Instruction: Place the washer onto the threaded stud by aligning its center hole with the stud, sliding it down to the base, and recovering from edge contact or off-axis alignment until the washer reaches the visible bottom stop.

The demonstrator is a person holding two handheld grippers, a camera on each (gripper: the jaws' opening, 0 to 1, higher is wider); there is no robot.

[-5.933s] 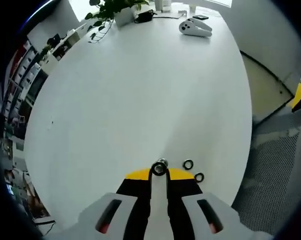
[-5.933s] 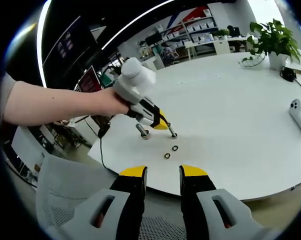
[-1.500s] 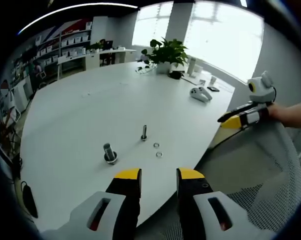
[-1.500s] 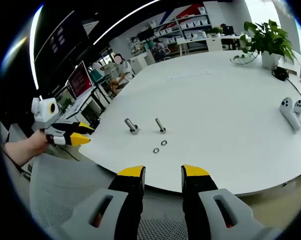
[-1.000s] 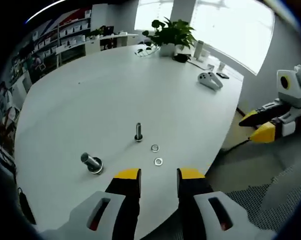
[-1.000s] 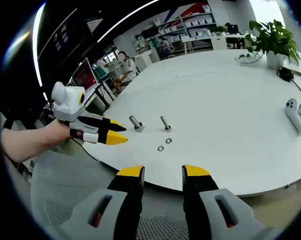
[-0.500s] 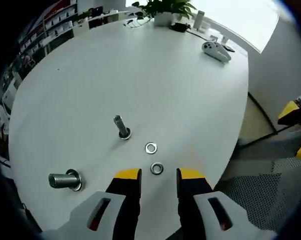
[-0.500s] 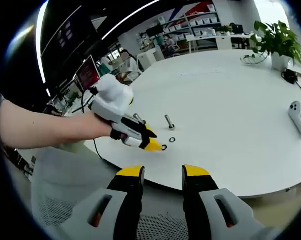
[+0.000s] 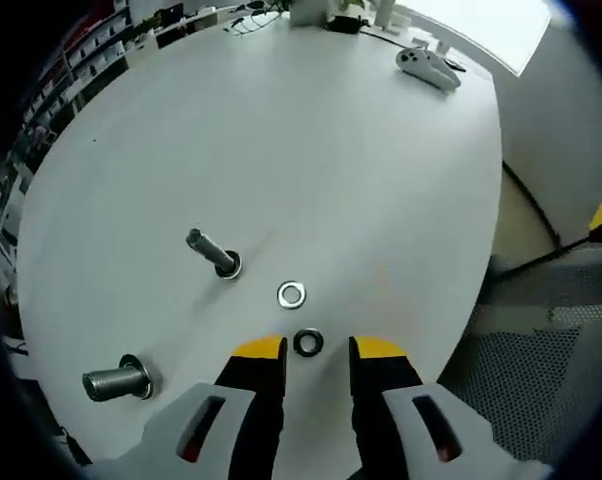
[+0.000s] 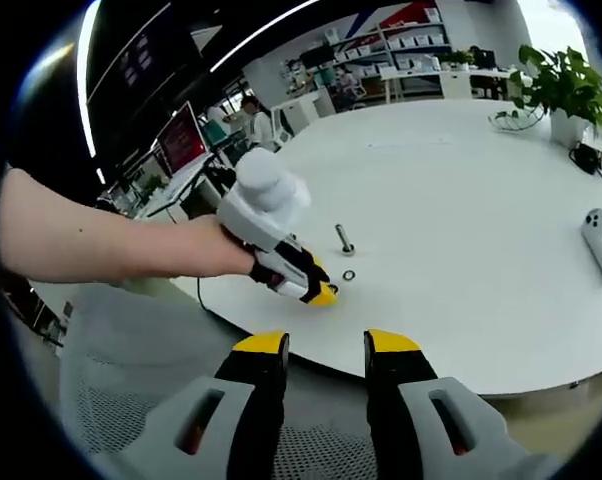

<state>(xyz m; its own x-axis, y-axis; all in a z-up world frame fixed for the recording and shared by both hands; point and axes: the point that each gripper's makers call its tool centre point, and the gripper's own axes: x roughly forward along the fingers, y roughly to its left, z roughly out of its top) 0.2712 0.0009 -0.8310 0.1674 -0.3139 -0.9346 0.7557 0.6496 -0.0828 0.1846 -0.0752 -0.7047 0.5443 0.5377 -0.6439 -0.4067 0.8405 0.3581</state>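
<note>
Near the front edge of the white table lie two metal washers. The nearer washer sits between the yellow tips of my left gripper, which is open and low over it. The second washer lies just beyond. A thin threaded stud stands to the left of them, head down. In the right gripper view a hand holds the left gripper down at the table, beside the stud and a washer. My right gripper is open, off the table's edge, holding nothing.
A thicker bolt stands near the left edge. White game controllers lie at the far side, also at the right. A potted plant stands at the back. A grey mesh chair sits beside the table.
My left gripper has come down and forward over the table; the nearer washer now lies between its jaw tips. The right gripper has barely moved.
</note>
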